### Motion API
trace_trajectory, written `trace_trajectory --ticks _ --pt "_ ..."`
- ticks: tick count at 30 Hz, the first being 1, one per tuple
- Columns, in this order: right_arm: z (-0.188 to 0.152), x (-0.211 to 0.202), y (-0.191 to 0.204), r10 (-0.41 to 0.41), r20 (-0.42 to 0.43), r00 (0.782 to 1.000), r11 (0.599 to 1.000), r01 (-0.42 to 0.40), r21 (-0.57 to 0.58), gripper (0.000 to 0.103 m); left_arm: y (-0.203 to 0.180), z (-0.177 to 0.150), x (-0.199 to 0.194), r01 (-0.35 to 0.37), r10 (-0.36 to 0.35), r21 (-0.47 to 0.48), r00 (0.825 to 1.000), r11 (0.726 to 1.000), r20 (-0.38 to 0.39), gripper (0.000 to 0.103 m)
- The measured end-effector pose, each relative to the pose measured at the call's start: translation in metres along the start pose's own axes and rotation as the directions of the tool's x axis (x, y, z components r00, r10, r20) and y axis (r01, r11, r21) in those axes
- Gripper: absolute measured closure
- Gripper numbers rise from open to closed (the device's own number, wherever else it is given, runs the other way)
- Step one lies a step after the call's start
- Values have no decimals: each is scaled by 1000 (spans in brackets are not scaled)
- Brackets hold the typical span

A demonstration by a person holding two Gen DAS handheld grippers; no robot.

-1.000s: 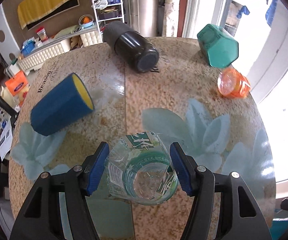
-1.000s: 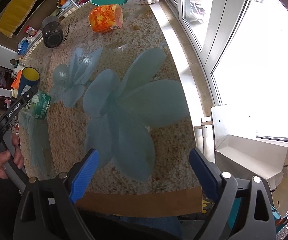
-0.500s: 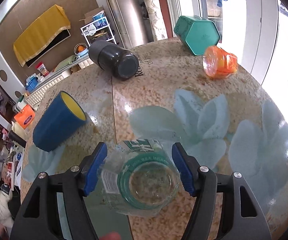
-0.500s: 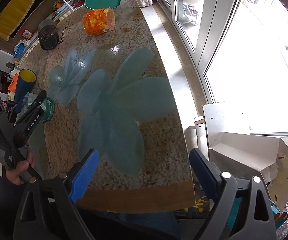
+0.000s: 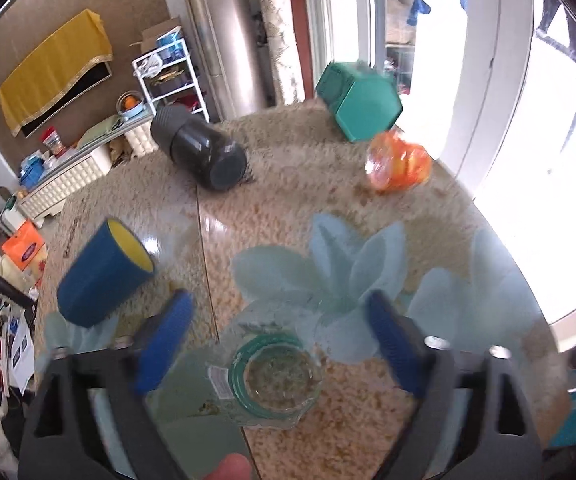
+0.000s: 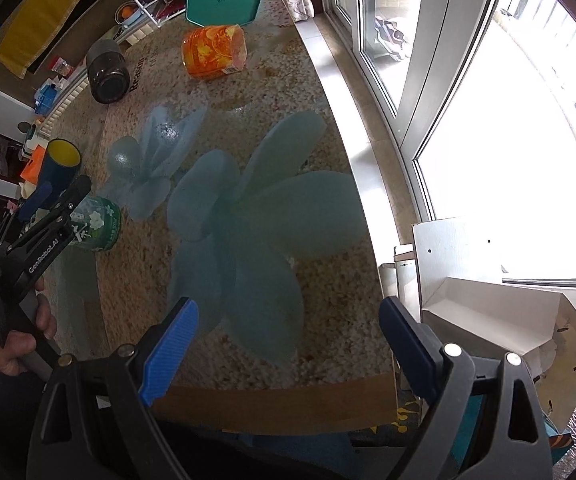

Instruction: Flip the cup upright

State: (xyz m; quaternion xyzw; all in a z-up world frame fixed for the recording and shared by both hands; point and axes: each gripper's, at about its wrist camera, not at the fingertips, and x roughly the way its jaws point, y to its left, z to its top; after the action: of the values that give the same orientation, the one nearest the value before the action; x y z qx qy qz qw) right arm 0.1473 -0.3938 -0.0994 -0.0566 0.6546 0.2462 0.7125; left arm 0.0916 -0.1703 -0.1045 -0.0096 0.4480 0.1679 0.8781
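Observation:
A clear glass cup with a green flowered label (image 5: 274, 380) stands upright on the table, its mouth facing up; it also shows in the right wrist view (image 6: 98, 222). My left gripper (image 5: 280, 332) is open, its blue pads spread wide on either side above the cup, not touching it. It also shows at the left of the right wrist view (image 6: 62, 196). My right gripper (image 6: 288, 344) is open and empty over the table's near edge, far from the cup.
On the speckled table with pale flower prints (image 5: 367, 420) lie a blue cup with yellow inside (image 5: 104, 272), a black cup (image 5: 204, 152), an orange cup (image 5: 399, 164) and a teal hexagonal box (image 5: 359, 106). A window runs along the right. A white box (image 6: 499, 308) sits beside the table.
My left gripper has opened wide and let go of the clear cup, which now stands upright on the table. The left gripper has drawn back and up. The right gripper stays open.

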Motion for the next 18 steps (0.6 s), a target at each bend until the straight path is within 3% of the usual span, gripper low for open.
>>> trace_trajectory --ticks 3,8,12,15,18 --pt "5 -5 7 35 29 999 999 -35 2 11 5 14 -19 17 -17 -8 1000 1000 15 0" --pt "17 -23 30 88 108 990 996 -86 -17 11 26 34 -45 88 -90 -76 995 993 -31 0" --pt "30 -40 53 97 170 981 995 -92 -39 11 53 42 -62 119 -133 -143 987 983 -93 0" --pt "39 -53 76 92 215 972 995 -84 -50 10 74 43 -69 168 -200 -190 966 967 -165 0" --pt "44 -63 101 83 247 965 996 -72 -54 10 94 42 -81 170 -199 -181 968 969 -155 0"
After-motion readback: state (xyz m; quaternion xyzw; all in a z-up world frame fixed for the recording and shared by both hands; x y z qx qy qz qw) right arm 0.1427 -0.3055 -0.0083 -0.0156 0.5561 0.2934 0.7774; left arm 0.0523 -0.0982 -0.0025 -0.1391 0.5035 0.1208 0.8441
